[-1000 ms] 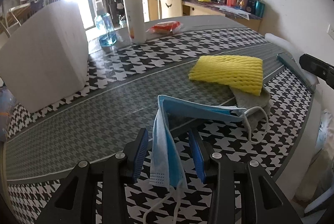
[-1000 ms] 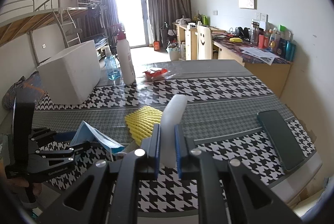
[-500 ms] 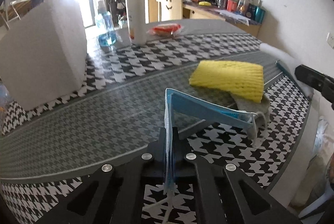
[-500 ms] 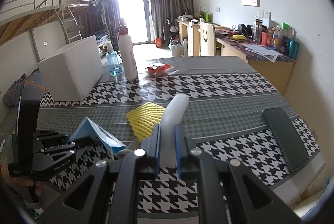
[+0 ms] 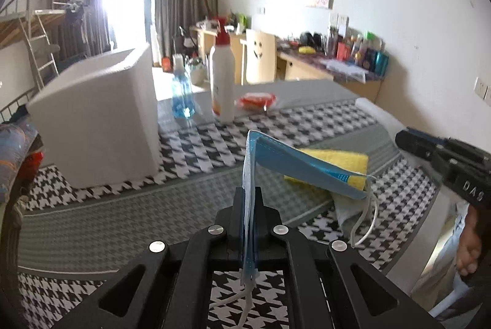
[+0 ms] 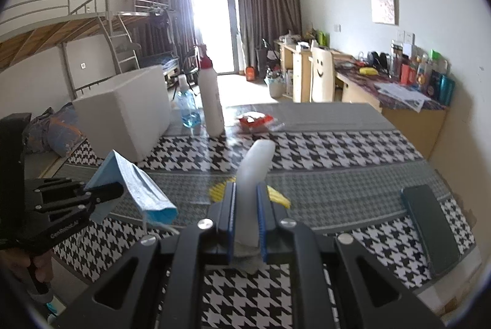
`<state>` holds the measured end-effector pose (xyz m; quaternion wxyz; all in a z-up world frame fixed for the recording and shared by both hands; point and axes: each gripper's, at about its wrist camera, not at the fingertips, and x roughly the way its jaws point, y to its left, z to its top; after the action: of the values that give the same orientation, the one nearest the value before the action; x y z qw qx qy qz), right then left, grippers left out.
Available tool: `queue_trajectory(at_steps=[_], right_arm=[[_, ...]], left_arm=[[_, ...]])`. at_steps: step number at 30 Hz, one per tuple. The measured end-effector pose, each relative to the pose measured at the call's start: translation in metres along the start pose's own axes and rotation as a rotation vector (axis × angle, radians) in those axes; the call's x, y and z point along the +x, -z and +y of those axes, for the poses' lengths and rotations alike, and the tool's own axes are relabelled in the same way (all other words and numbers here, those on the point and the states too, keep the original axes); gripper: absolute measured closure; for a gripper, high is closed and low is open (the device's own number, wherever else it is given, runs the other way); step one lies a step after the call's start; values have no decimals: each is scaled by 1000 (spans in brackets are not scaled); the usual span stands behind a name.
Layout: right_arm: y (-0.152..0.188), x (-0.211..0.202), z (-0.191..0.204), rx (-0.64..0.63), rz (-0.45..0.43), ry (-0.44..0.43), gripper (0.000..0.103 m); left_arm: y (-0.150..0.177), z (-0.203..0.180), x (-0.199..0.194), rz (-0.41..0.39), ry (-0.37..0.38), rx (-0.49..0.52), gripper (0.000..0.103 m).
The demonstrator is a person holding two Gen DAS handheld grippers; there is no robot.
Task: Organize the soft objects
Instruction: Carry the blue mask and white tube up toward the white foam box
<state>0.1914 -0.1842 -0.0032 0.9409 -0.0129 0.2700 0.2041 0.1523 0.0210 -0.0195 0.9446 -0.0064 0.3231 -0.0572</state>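
Note:
My left gripper (image 5: pixel 249 200) is shut on a blue face mask (image 5: pixel 294 165) and holds it lifted above the table; it also shows in the right wrist view (image 6: pixel 135 185), hanging from that gripper (image 6: pixel 118 191). My right gripper (image 6: pixel 247 200) is shut on a white foam roll (image 6: pixel 257 162) that sticks up between the fingers. A yellow sponge (image 5: pixel 353 158) lies on a grey cloth (image 5: pixel 348 211) on the table, partly behind the mask. The sponge (image 6: pixel 277 195) is mostly hidden behind my right gripper.
A white foam box (image 5: pixel 98 120) stands at the left on the houndstooth table (image 5: pixel 122 221). A white pump bottle (image 5: pixel 222 83), a blue bottle (image 5: pixel 182 96) and a red packet (image 5: pixel 256 100) stand at the back. A dark phone (image 6: pixel 429 227) lies near the right edge.
My left gripper closed on the face mask and lifted it up off the table. My right gripper kept its hold on the foam roll and rose slightly.

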Motion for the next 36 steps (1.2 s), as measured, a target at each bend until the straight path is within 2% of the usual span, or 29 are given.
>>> queue_trajectory(at_steps=[11, 25, 36], right_arm=[[-15, -2, 13, -38, -50, -38, 87], [-31, 3, 24, -57, -105, -84, 87], [-42, 6, 32, -70, -118, -102, 87]], left_arm=[[-17, 10, -19, -81, -32, -11, 99], [-32, 22, -33, -141, -68, -24, 99], [-48, 29, -45, -202, -134, -29, 99]])
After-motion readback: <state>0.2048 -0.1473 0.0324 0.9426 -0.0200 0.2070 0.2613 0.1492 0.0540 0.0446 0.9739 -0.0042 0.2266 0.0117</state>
